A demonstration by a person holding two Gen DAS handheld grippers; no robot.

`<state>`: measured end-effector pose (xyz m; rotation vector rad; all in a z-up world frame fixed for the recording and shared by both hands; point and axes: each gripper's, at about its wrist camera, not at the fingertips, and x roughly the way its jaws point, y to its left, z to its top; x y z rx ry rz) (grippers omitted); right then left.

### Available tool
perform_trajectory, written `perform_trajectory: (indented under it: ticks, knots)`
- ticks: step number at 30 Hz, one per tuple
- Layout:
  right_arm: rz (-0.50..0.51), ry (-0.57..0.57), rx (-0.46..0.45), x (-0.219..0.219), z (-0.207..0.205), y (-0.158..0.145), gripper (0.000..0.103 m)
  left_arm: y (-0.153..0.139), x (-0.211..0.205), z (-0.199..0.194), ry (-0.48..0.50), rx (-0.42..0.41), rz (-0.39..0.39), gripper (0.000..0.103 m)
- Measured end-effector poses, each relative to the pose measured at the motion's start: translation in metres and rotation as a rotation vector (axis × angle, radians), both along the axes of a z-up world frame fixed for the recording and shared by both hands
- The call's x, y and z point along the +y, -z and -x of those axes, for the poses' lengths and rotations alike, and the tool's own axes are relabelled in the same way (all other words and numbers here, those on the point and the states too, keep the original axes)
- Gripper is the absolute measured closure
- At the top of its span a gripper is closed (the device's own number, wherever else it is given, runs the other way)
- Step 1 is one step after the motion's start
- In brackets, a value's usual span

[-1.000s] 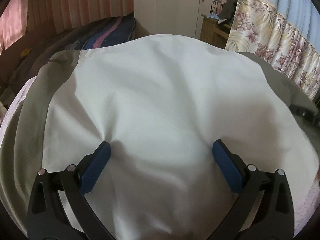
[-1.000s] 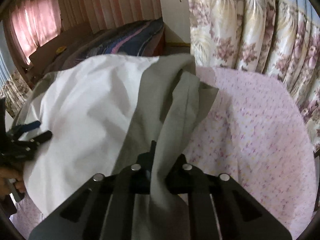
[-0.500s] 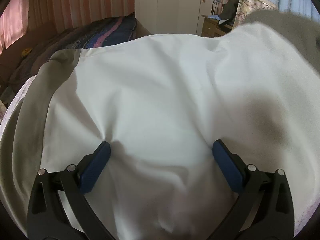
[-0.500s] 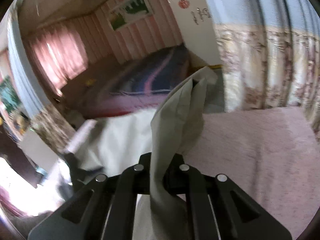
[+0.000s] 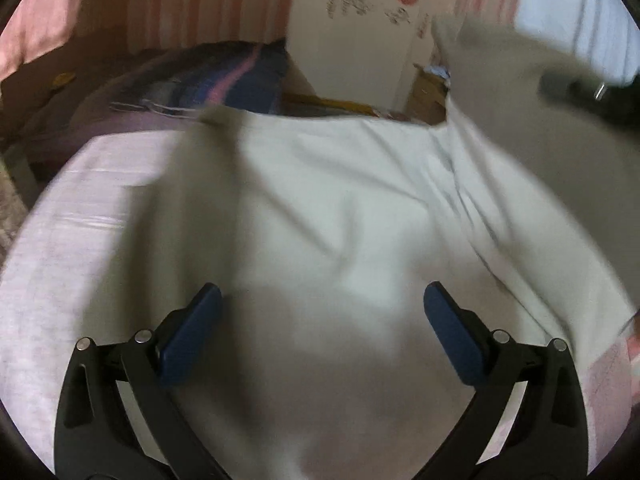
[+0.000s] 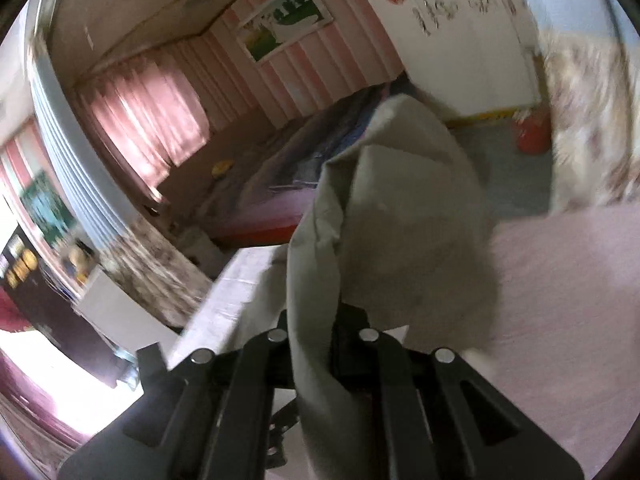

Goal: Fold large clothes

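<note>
Right gripper (image 6: 312,344) is clamped on the grey edge of the garment (image 5: 340,248) and holds it lifted clear of the pink cover (image 6: 560,280); the raised flap (image 6: 400,208) stands up ahead of its jaws; left gripper (image 5: 320,320) is spread wide, blue pads (image 5: 192,332) either side of the white body, nothing pinched; the body lies flat across the cover, running away from the left gripper, with the raised edge at its upper right; so the fold is likely the right hand's, carried over toward the left.
</note>
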<state>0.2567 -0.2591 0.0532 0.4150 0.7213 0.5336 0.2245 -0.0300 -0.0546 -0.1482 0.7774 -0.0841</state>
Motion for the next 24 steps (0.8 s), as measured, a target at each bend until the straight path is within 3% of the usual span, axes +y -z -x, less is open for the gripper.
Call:
perform_trajectory:
  ticks: [5,8,15,16,17,19,24]
  knots:
    - [-0.020,0.062,0.118,0.047,-0.009,0.074,0.097,-0.012,0.070,0.030,-0.125,-0.007,0.035,0.003]
    - [0.098,0.112,0.116,0.076,-0.006,0.105,0.097,-0.015,0.100,0.041,-0.172,-0.003,0.030,0.003]
    - [0.286,0.133,0.090,0.099,-0.008,0.100,0.092,-0.016,0.126,0.057,-0.221,0.011,0.049,0.003]
    - [0.280,0.124,0.082,0.098,-0.006,0.095,0.081,-0.016,0.126,0.058,-0.223,0.012,0.052,0.003]
    - [0.256,0.105,0.058,0.100,0.000,0.084,0.055,-0.019,0.123,0.058,-0.222,0.010,0.051,0.003]
    - [0.231,0.095,0.007,0.098,0.014,0.061,0.025,-0.027,0.115,0.062,-0.217,-0.001,0.034,0.003]
    - [0.188,0.178,-0.161,0.058,0.058,-0.014,0.017,-0.047,0.094,0.064,-0.207,-0.027,0.032,0.003]
